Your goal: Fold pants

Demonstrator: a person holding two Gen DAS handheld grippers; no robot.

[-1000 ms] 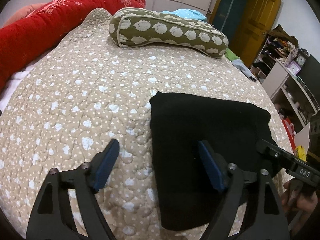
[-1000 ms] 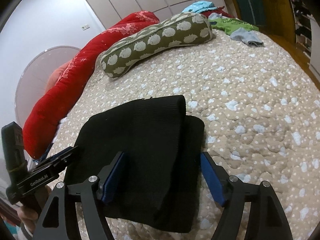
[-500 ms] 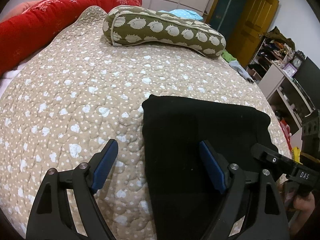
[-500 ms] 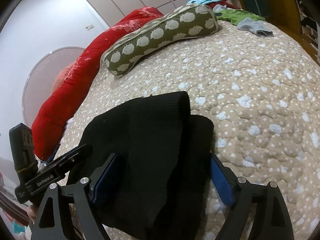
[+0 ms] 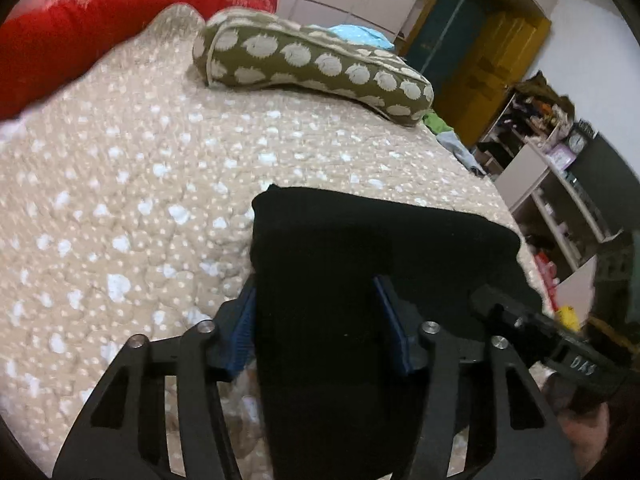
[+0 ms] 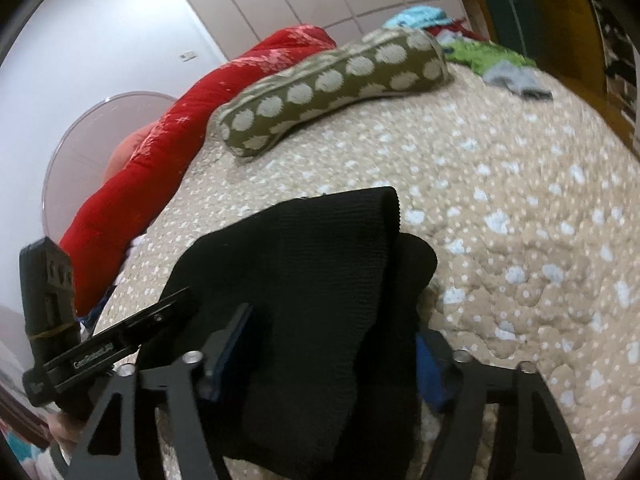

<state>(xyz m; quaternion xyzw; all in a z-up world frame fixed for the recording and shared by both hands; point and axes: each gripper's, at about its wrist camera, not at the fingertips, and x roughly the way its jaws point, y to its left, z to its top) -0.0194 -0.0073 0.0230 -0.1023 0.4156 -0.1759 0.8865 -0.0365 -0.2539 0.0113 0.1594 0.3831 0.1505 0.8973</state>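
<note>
The black pants (image 5: 360, 264) lie folded into a thick bundle on the beige quilted bed; they also show in the right wrist view (image 6: 320, 280), ribbed waistband on top. My left gripper (image 5: 320, 328) is closed around the bundle's near left end, one blue pad on each side. My right gripper (image 6: 332, 344) is closed around the bundle's near right end; its right finger is partly hidden by cloth. Each gripper shows in the other's view, the right gripper (image 5: 560, 356) and the left gripper (image 6: 100, 352).
The beige dotted quilt (image 5: 140, 200) covers the bed. An olive bolster pillow (image 5: 312, 68) lies at the far side, a red duvet (image 5: 100, 28) along the far left. Loose clothes (image 6: 488, 60) lie at the far right corner. Shelves (image 5: 552, 184) stand beyond the right bed edge.
Both grippers have moved forward onto the bundle and their jaws have narrowed from wide open to gripping the pants' ends. The bundle's near edge looks raised off the quilt.
</note>
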